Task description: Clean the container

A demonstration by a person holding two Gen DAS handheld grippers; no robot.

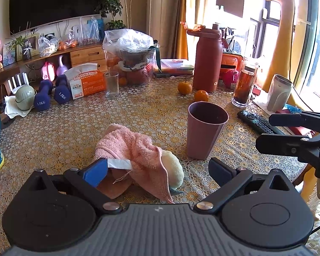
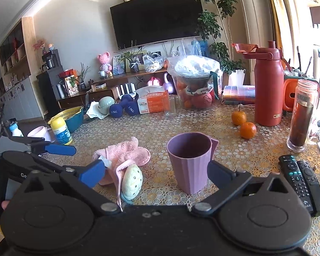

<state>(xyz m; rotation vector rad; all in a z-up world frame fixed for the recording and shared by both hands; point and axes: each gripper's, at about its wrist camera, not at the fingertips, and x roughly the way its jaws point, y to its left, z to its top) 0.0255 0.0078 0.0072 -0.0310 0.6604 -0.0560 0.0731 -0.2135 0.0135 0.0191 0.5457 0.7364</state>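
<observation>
A purple cup (image 2: 189,162) stands upright on the lace-patterned table (image 2: 202,123), at about 12 o'clock just ahead of the right gripper (image 2: 155,173), whose fingers are spread wide with nothing between them. At about 10 o'clock from the cup lies a crumpled pink towel (image 1: 134,147) over a pale sponge (image 1: 173,170). The left gripper (image 1: 159,171) hovers with fingers spread on either side of the towel, gripping nothing.

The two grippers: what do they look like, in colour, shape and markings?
Both are black plastic. The left gripper has two round black discs over a grey ribbed body, silver pivot screws, one bright blue finger pad and one darker. The right gripper looks the same, with a black body. No sleeves show.
</observation>
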